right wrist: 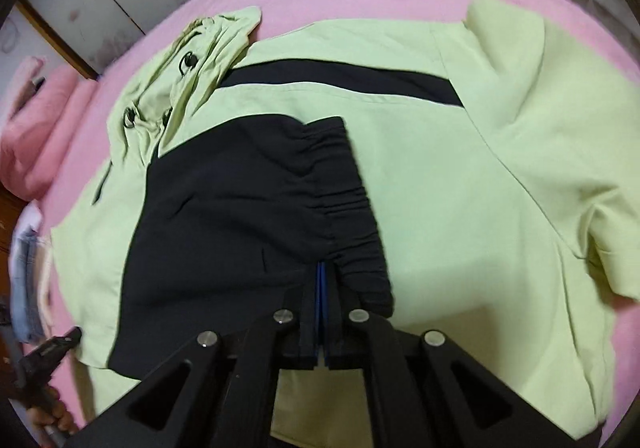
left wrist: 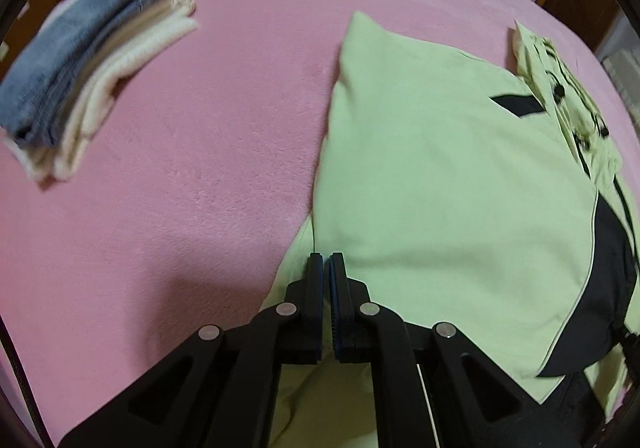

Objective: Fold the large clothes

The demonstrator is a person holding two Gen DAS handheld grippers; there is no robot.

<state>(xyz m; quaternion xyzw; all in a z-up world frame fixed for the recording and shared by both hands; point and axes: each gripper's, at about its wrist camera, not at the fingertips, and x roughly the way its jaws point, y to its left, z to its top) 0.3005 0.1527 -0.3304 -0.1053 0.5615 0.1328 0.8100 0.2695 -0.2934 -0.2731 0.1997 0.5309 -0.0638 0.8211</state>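
Observation:
A light green hooded jacket [right wrist: 460, 175] with black panels lies on the pink bed. Its hood [right wrist: 192, 67] lies bunched at the far left. In the right wrist view my right gripper [right wrist: 325, 272] is shut on the black elastic cuff of a sleeve [right wrist: 248, 207] and holds it over the jacket's body. In the left wrist view the jacket [left wrist: 440, 167] lies to the right, one side folded over. My left gripper [left wrist: 325, 260] is shut with its tips at the edge of the green fabric; I cannot tell whether it pinches the cloth.
A stack of folded clothes [left wrist: 80, 87], blue on top and cream below, lies at the left of the pink blanket [left wrist: 200, 167]. Pink bedding [right wrist: 40, 127] is piled at the bed's end. The left gripper shows at the lower left of the right wrist view [right wrist: 44, 360].

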